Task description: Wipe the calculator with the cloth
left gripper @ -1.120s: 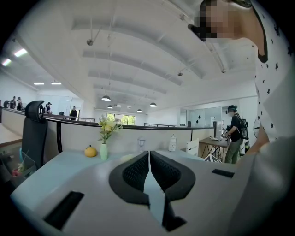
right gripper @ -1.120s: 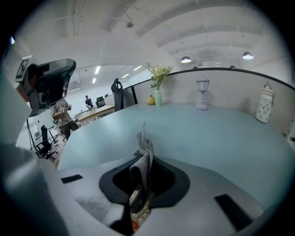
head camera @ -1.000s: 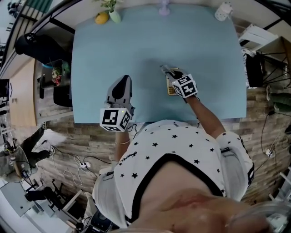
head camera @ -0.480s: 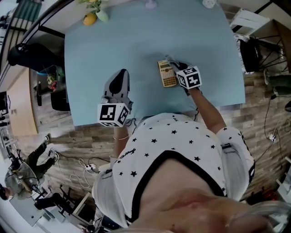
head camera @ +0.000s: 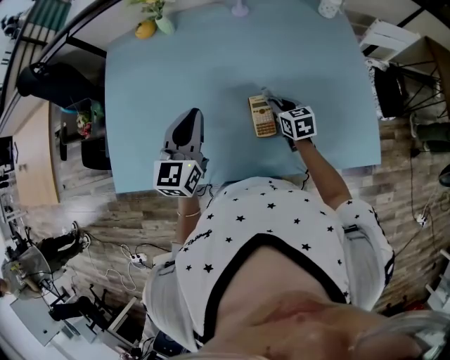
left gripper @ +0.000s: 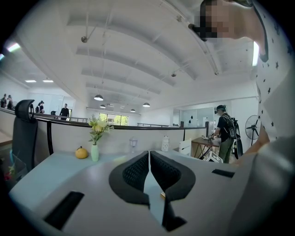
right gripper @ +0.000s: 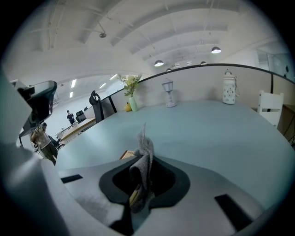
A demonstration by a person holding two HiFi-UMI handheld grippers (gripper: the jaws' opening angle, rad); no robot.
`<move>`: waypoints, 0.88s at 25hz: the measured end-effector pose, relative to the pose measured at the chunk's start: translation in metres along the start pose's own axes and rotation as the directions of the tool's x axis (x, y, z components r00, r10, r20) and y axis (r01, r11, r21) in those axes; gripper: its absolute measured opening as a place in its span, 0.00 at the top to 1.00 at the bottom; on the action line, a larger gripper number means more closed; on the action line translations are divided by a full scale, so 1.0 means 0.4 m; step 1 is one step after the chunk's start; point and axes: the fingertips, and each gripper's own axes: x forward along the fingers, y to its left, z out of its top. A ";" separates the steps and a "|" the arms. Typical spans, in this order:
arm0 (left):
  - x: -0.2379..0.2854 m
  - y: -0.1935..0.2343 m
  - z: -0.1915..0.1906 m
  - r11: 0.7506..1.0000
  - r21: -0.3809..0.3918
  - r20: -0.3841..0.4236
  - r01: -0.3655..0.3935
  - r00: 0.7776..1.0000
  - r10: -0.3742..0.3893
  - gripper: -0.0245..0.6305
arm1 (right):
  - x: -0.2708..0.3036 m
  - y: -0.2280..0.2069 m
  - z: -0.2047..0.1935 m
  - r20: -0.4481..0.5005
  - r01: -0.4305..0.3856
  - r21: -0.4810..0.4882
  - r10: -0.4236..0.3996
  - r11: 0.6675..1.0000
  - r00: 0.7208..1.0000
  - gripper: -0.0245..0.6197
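While the right gripper (head camera: 279, 107) clamps the grey cloth (right gripper: 144, 156) at centre right of the head view, just beside the calculator (head camera: 262, 117) on the blue table (head camera: 176, 63), the left gripper (head camera: 190, 121) sits centre left, jaws pressed together, empty.

Table: the table (head camera: 211, 70) runs across the middle, with the person at its near edge.
Calculator: the calculator (head camera: 263, 117) lies on the table, right of centre.
Right gripper: the right gripper (head camera: 275, 104) is just right of the calculator, close beside it.
Cloth: the cloth (right gripper: 144, 156) sits between the right gripper's jaws.
Left gripper: the left gripper (head camera: 188, 125) is over the table's near left part, well apart from the calculator.
Far edge: fruit (head camera: 145, 29) and vase (head camera: 163, 22) at the left, lamp (head camera: 240, 8) in the middle, lantern (head camera: 329, 7) at the right.
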 end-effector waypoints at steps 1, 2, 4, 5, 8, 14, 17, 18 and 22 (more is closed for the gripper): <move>-0.003 0.004 -0.001 1.000 -0.002 0.000 -0.003 1.000 0.003 0.91 | -0.002 0.009 0.012 0.010 -0.008 -0.001 0.008 1.000 1.000 0.90; -0.005 0.008 -0.002 1.000 -0.004 0.000 -0.006 1.000 0.006 0.91 | -0.004 0.022 0.024 0.021 -0.019 -0.004 0.019 1.000 1.000 0.90; -0.007 0.011 -0.003 1.000 -0.008 0.002 -0.009 1.000 0.009 0.91 | -0.004 0.053 0.045 0.037 -0.046 -0.015 0.046 0.999 0.998 0.90; -0.006 0.011 -0.002 1.000 -0.009 0.005 -0.008 1.000 0.008 0.91 | -0.003 0.070 0.051 0.040 -0.061 -0.024 0.061 0.998 0.997 0.90; -0.003 0.007 -0.002 1.000 -0.012 0.010 -0.004 1.000 0.004 0.91 | 0.003 0.118 0.053 0.035 -0.100 -0.051 0.102 0.994 0.994 0.90; -0.009 0.018 0.002 1.000 -0.019 0.016 -0.013 1.000 0.013 0.91 | 0.018 0.205 0.018 -0.021 -0.172 -0.102 0.171 0.980 0.985 0.90; -0.012 0.022 0.002 1.000 -0.020 0.017 -0.021 1.000 0.021 0.91 | 0.026 0.237 -0.009 -0.059 -0.202 -0.136 0.196 0.970 0.979 0.90; -0.012 0.021 0.003 1.000 -0.019 0.017 -0.020 1.000 0.021 0.91 | 0.028 0.243 -0.018 -0.068 -0.208 -0.140 0.200 0.968 0.977 0.90; -0.018 0.023 0.007 1.000 -0.020 0.018 -0.018 1.000 0.019 0.91 | 0.039 0.256 -0.043 -0.098 -0.214 -0.141 0.201 0.967 0.975 0.90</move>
